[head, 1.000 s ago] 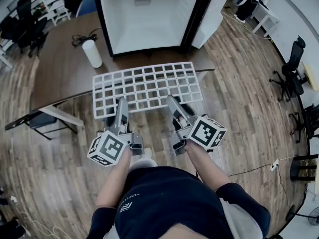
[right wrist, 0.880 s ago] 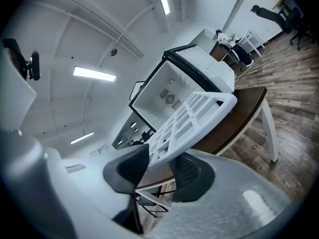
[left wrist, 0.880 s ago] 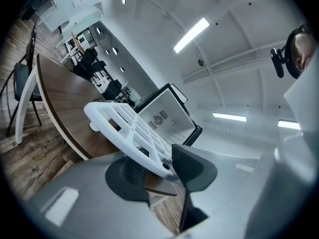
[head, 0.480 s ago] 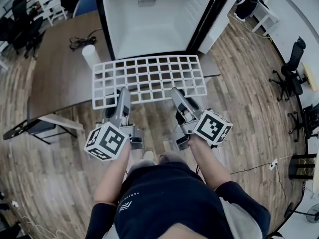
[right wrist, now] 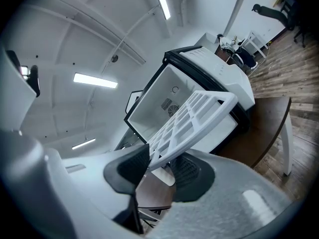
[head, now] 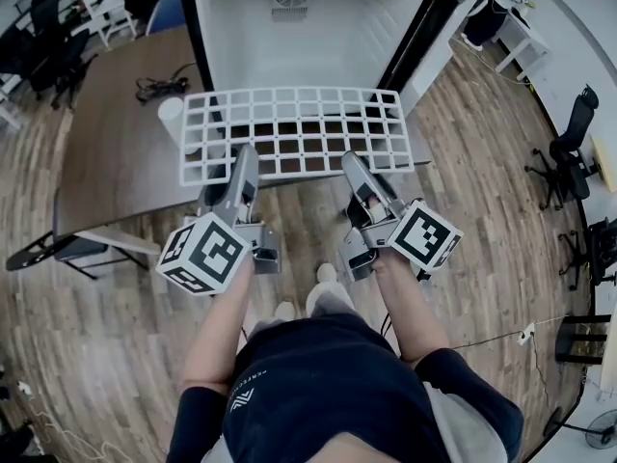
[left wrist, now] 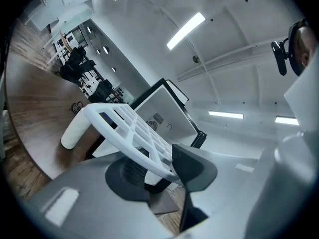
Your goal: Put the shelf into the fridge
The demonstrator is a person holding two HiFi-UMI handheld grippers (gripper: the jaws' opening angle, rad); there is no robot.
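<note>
A white grid shelf (head: 295,94) is held level in front of an open fridge (head: 308,37) with a bare white inside and a fan grille at the back. My left gripper (head: 243,157) is shut on the shelf's near edge at the left, and my right gripper (head: 355,165) is shut on that edge at the right. The shelf's far edge reaches the fridge's lower front. In the left gripper view the shelf (left wrist: 124,121) runs between the pads (left wrist: 124,176) toward the fridge (left wrist: 164,118). In the right gripper view the shelf (right wrist: 194,116) is pinched the same way before the fridge (right wrist: 169,91).
The fridge stands on a brown table (head: 116,152) with a white cylinder (head: 171,114) partly under the shelf's left corner and a black cable (head: 159,88) behind it. The fridge door (head: 434,37) hangs open at the right. Office chairs (head: 569,143) stand far right.
Both grippers have carried the shelf forward and up toward the fridge; its far edge now lies at the fridge opening. The person has stepped closer to the table.
</note>
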